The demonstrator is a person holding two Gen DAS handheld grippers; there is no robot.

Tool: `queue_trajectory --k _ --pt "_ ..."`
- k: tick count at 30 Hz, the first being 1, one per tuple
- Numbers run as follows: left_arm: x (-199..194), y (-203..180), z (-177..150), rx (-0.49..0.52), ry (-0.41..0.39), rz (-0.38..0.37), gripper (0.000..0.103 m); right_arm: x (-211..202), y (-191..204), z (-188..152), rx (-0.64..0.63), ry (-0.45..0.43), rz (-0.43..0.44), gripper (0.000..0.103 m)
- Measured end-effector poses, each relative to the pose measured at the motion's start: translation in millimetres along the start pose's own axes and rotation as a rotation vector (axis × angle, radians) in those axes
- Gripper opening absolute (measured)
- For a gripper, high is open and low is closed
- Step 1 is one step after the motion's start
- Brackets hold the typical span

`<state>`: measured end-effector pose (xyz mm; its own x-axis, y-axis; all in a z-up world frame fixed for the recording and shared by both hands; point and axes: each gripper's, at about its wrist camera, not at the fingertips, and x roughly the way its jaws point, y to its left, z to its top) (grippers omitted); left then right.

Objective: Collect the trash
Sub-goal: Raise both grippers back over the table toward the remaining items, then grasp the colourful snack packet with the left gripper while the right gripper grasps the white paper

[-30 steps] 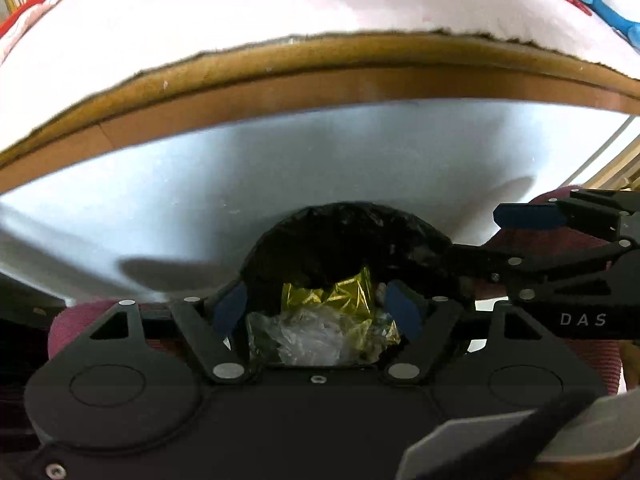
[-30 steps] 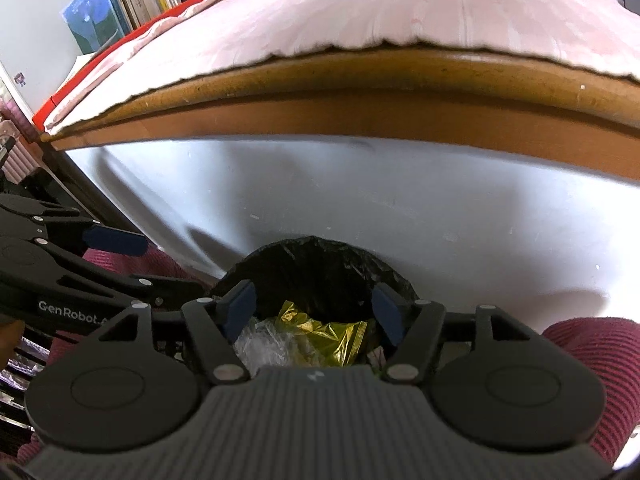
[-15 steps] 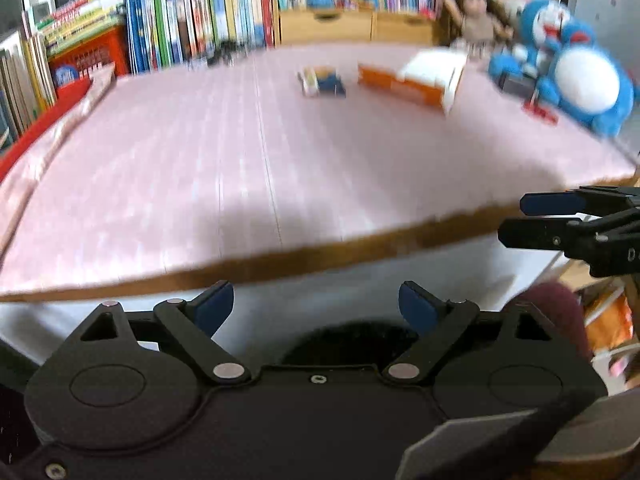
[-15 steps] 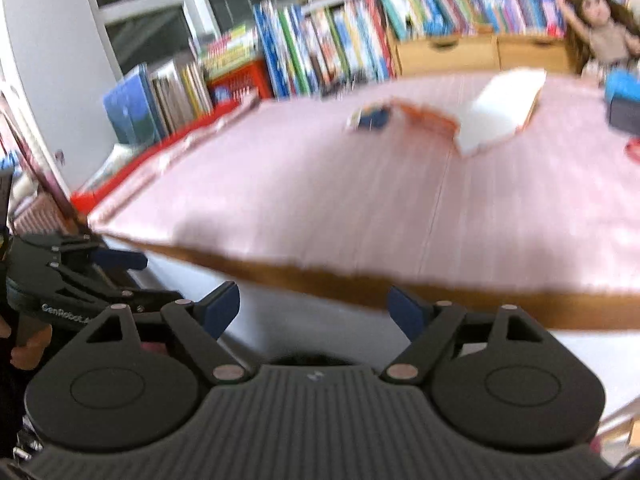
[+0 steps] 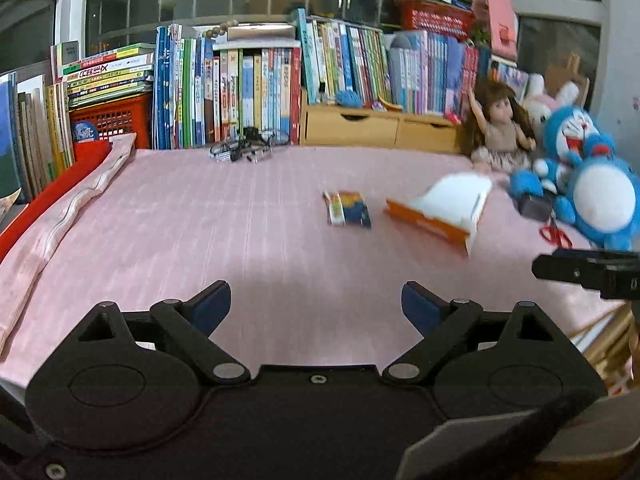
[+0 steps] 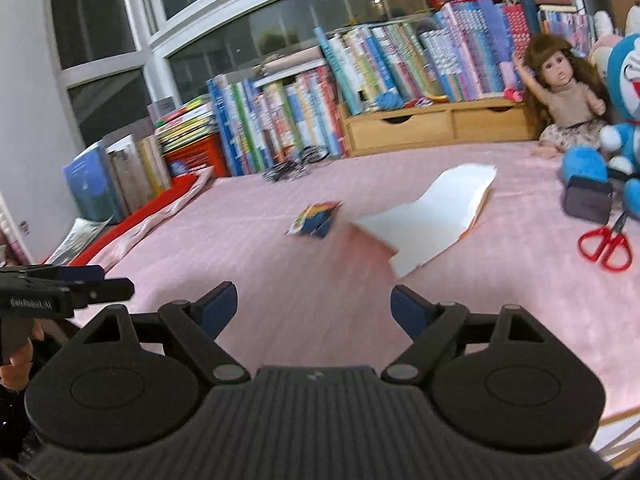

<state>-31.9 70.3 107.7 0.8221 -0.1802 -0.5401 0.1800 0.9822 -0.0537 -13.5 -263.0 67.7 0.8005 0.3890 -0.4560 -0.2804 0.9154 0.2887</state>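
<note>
The small blue wrapper [image 5: 347, 209] and orange-white paper [image 5: 444, 210] lie side by side mid counter [image 5: 160, 240], w/ red scissors [image 6: 605, 246] near the plush toy [image 5: 592, 188]. Left gripper [image 5: 316, 306] & right gripper [image 6: 312, 306]: jaws wide apart, empty.

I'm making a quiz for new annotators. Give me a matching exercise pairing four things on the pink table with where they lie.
Things:
1. scissors
2. small colourful wrapper
3. doll
4. folded red and pink cloth

Places:
A. along the left edge of the table
B. mid-table, left of the white and orange packaging
C. sitting at the back beside the wooden drawers
D. at the right, in front of the blue plush toys

Pairs: 1-D, 2-B, 3-C, 4-A
</note>
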Motion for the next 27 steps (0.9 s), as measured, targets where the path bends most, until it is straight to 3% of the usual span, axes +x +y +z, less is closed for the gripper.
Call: queue_trajectory --k 12,21,27 --pt "78 5 57 -0.002 0.001 -0.021 0.092 36 -12 32 -0.034 0.009 -0.086 0.09" --pt "156 7 72 -0.057 0.019 0.011 0.093 73 -6 26 -0.121 0.03 -0.106 0.094" --pt "202 2 73 -0.111 0.038 0.02 0.093 97 -4 25 -0.196 0.005 -0.167 0.096"
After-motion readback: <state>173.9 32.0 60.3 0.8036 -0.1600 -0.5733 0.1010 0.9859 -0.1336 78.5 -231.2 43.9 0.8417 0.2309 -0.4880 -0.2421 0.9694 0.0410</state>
